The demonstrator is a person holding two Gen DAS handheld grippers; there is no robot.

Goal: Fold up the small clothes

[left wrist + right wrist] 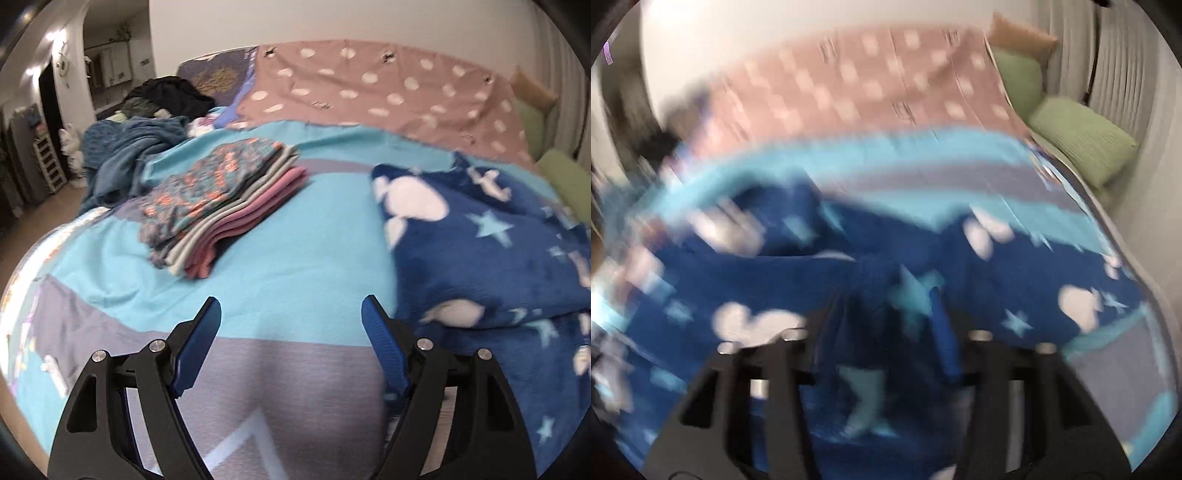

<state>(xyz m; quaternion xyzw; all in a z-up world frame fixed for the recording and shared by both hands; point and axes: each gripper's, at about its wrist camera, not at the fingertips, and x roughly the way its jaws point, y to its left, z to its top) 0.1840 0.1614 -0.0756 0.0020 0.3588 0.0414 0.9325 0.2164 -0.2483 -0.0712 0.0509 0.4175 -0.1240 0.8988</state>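
A dark blue fleece garment (pixel 480 258) with white shapes and light blue stars lies rumpled on the bed at the right of the left wrist view. My left gripper (pixel 291 317) is open and empty above the bedsheet, just left of the garment. The right wrist view is badly blurred. There the same garment (pixel 775 280) fills the lower half, and my right gripper (pixel 897 314) looks shut on a bunched fold of it between the blue fingers (pixel 942 332).
A stack of folded clothes (pixel 221 206) sits on the turquoise and grey sheet (pixel 295 266). A pink dotted blanket (pixel 369 88) covers the far side. A pile of dark and blue clothes (pixel 147 122) lies at the far left. Green pillows (pixel 1082 136) lie at the right.
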